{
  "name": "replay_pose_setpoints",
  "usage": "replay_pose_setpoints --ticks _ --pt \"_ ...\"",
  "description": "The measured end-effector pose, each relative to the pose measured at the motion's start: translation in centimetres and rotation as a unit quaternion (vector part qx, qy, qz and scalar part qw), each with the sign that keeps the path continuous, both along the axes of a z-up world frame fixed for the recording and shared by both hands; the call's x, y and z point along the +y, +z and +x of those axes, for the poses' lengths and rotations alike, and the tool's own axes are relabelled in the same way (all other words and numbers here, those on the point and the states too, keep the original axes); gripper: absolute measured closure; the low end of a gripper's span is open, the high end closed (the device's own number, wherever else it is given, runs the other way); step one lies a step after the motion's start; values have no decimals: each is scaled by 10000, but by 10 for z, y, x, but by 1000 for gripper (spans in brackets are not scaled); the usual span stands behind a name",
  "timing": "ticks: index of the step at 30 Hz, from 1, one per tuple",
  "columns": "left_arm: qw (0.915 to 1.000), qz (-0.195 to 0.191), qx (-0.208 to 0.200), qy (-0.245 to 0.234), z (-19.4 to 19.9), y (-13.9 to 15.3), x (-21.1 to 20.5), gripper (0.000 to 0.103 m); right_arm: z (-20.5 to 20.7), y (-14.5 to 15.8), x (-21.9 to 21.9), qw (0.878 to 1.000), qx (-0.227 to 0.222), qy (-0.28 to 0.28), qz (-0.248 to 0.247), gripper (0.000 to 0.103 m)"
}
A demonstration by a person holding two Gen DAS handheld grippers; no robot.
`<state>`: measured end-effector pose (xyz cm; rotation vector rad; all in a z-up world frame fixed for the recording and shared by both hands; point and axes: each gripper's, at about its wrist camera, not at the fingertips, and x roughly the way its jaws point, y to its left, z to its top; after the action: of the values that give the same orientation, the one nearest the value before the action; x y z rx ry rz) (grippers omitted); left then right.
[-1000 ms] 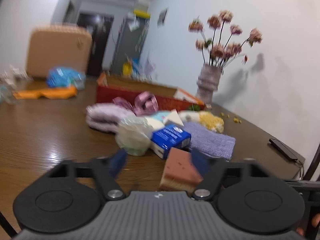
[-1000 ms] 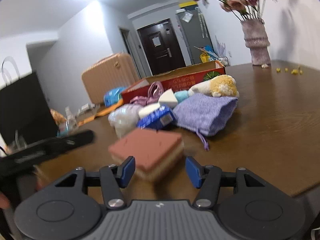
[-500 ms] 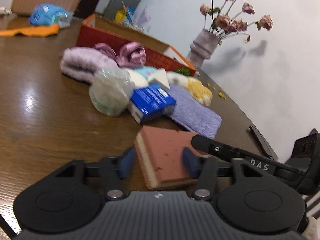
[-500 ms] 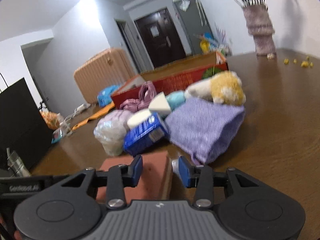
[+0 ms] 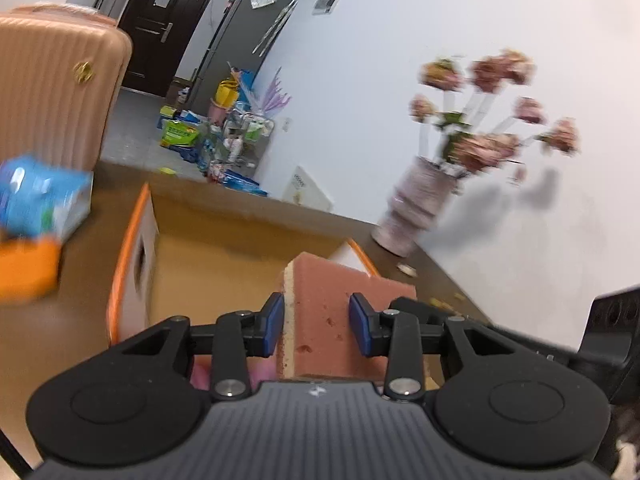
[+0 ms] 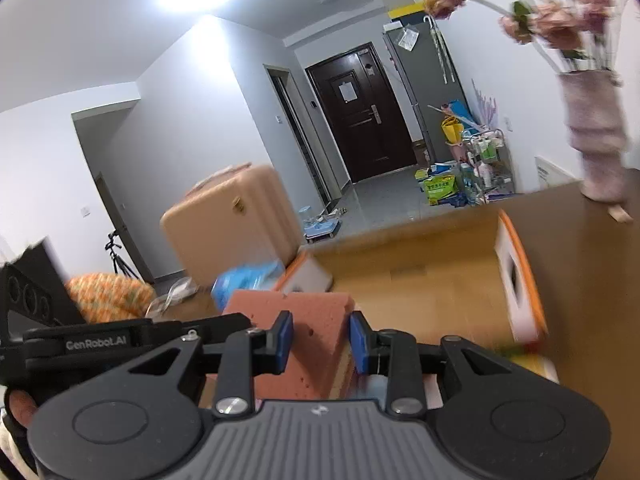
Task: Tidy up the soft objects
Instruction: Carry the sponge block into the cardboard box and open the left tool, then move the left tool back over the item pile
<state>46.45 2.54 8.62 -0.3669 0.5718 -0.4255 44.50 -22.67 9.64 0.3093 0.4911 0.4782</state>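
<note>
While clamped (both jaws): sponge (image 5: 320,320)

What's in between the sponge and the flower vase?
In the left wrist view, the cardboard box's orange-edged corner flap, then bare brown table with a few crumbs, separate the sponge from the vase.

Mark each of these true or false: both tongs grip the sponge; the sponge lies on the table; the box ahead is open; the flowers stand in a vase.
1. The left tongs and right tongs both grip the sponge. True.
2. The sponge lies on the table. False: it is held up in front of the open cardboard box.
3. The box is open. True.
4. The flowers stand in a vase. True.
5. The vase is inside the box. False: it stands on the table beside it.
</note>
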Motion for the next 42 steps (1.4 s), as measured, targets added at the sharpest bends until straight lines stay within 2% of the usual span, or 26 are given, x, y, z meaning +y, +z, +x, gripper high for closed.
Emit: replay_pose_setpoints --ticks 2,6,8,10,11,13,14,15,17,19,21,24,27,29,32,34,37,42 --pt "9993 22 329 148 55 -2 8 68 71 -1 13 9995 297 -49 24 73" --pt "9935 629 813 484 149 -31 15 70 184 -29 44 9932 1132 -258 -56 74" --pt "9876 992 1042 623 175 -48 15 69 228 -53 62 9853 1684 -257 -115 74" --pt "9829 1331 1092 659 182 -60 11 69 248 -68 77 9806 1910 -319 -316 81" --pt "9844 1338 1039 487 182 -58 10 64 252 -74 85 9797 1927 -326 -454 81" --pt "9852 1437 721 592 170 -54 13 60 253 -80 92 9800 1892 -294 -539 82" --pt "9851 1455 686 601 167 -54 13 58 254 -82 94 9816 1824 -265 -499 82" --pt "9866 1299 790 586 165 -56 16 58 255 -83 94 9826 1788 -223 -449 82" --pt "9875 1170 931 506 164 -58 17 58 252 -82 88 9829 1812 -157 -275 81" --pt "9864 1297 784 636 156 -54 13 53 248 -76 87 9839 1764 -35 -276 79" --pt "9863 1356 597 729 148 -47 15 50 235 -60 84 9869 1528 -60 -510 78" --pt "9866 1334 581 737 134 -26 21 50 222 -30 70 9893 1199 -135 -825 76" --pt "9858 1424 323 828 105 12 24 44 192 10 40 9906 894 -224 -1011 69" --pt "9843 1532 172 861 84 36 24 39 167 32 21 9893 709 -350 -1226 67" --pt "9806 1729 -16 920 51 62 22 37 122 59 -14 9861 533 -402 -1521 57" --pt "9790 1803 -74 953 27 73 21 35 91 70 -35 9831 458 -453 -1711 49" --pt "9770 1845 -171 1056 -6 84 22 31 50 81 -59 9797 318 -673 -1860 46" --pt "9757 1883 -393 1045 -57 102 12 27 -5 97 -85 9819 165 -887 -1664 46"
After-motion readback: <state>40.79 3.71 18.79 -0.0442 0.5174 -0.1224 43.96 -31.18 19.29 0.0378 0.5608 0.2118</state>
